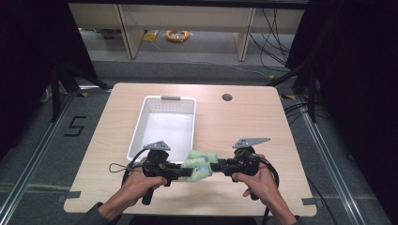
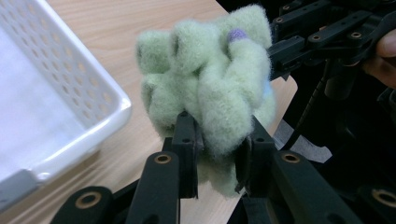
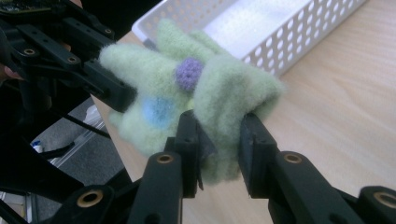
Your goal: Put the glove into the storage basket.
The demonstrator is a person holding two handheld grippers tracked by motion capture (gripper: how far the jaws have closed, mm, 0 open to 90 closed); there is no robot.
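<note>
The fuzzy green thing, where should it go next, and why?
Probably carry it up and over into the white perforated plastic basket. Both the left gripper and right gripper clamp the fuzzy light-green fabric bundle, and the basket beside it looks bare.

A light wooden table (image 1: 244, 126) with a round cable hole (image 1: 227, 97) near its far edge is bearing a white perforated basket (image 1: 146, 123) left of centre.
</note>
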